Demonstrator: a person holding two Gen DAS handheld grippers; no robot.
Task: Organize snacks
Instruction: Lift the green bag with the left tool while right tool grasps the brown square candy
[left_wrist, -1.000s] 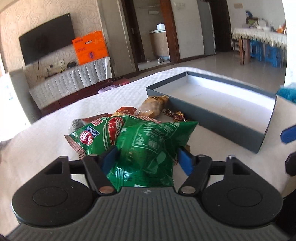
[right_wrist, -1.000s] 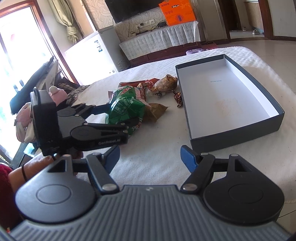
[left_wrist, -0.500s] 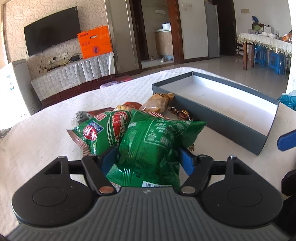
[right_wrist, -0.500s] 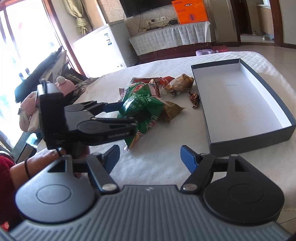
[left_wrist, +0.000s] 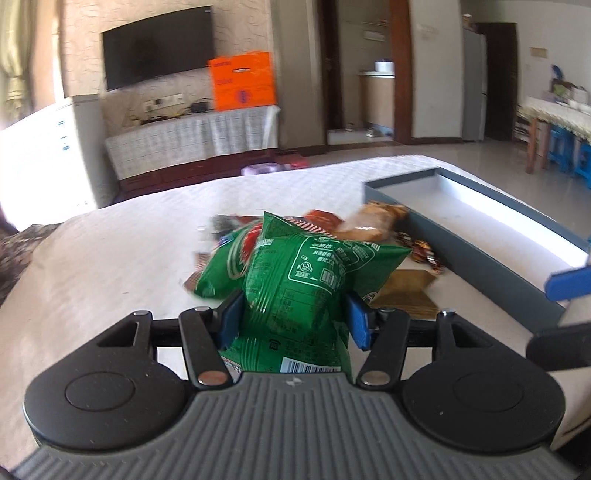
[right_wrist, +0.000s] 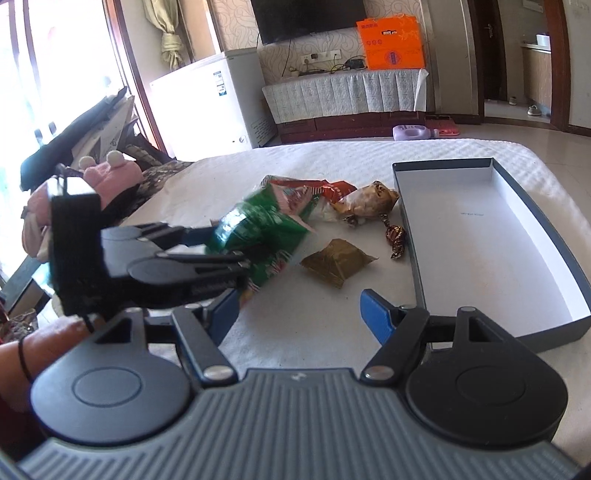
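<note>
The left gripper (left_wrist: 291, 314), jaws closing on the green snack bag (left_wrist: 295, 284), sat left of the open box (right_wrist: 491, 236), nearer the bag than the empty, open right gripper (right_wrist: 297, 314).

Right claw (right_wrist: 295, 314) gaping over white quilted tabletop (right_wrist: 369, 162), nothing between the blue pads. Left claw (right_wrist: 236, 254) closing on crinkly green snack bag (right_wrist: 258, 229). Olive foil sachet (right_wrist: 338, 261) just beside. Shallow grey cardboard box (right_wrist: 554, 240) lying at right.
</note>
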